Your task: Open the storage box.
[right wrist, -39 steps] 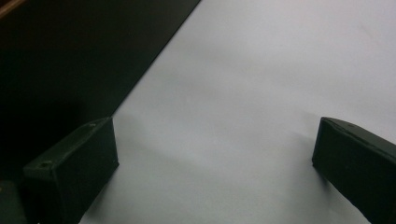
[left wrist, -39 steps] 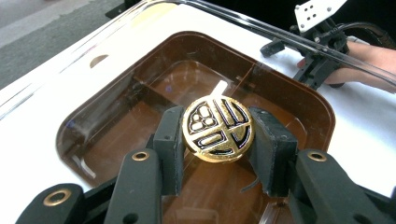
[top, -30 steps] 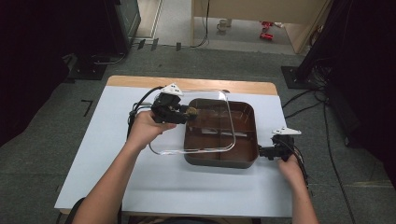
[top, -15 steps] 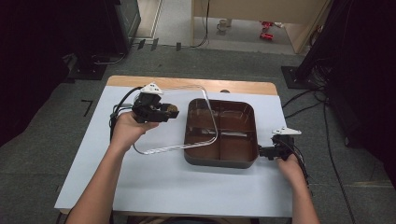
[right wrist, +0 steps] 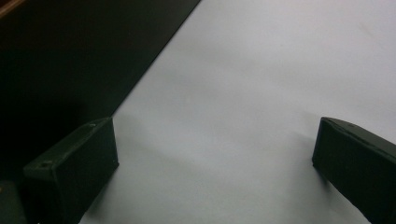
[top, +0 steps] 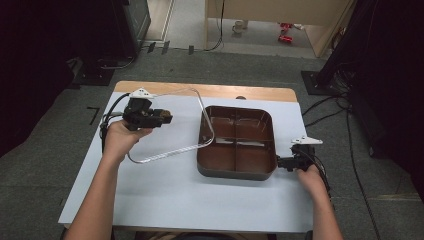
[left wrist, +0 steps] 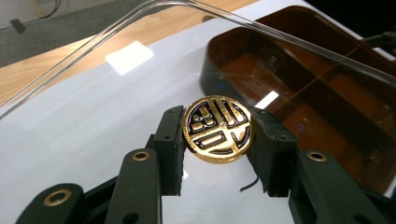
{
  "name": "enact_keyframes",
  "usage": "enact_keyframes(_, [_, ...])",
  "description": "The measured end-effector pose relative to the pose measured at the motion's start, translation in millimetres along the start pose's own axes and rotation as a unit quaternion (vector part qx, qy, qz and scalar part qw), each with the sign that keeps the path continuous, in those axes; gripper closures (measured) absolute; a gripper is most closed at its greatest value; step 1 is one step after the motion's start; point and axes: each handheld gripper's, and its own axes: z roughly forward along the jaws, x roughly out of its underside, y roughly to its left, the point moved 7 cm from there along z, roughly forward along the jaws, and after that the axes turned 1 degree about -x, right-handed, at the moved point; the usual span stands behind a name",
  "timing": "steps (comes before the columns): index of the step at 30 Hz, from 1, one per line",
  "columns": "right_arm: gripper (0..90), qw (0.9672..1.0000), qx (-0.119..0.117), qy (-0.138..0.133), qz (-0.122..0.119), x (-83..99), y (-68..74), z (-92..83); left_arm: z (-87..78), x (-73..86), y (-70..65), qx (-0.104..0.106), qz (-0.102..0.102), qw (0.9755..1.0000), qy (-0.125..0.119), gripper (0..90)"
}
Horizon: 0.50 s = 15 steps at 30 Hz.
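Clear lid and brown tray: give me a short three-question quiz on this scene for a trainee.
1. True or false: the clear lid fully covers the brown compartment tray.
2. Fill in: the left gripper is shut on the lid's round ____.
3. The right gripper is: A) open, beside the tray's right side; B) shut on the tray's rim; C) shut on the lid.

Key:
1. False. The lid is held tilted to the tray's left, and just one corner overlaps the tray's left rim.
2. Gold knob.
3. A. Its jaws stand apart with bare table between them.
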Motion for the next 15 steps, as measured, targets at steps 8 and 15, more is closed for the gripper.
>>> enact_keyframes(8, [0.0, 1.0, 0.0, 0.0, 0.0, 0.0, 0.0, 0.0, 4.1, 17.6, 31.1, -0.02, -0.025, 0.9995, 0.004, 59.2])
enact_keyframes(15, [0.0, 1.0, 0.0, 0.0, 0.0, -0.1, 0.0, 0.1, 10.3, 34.3, 57.2, -0.045, -0.042, 0.998, 0.011, 59.2])
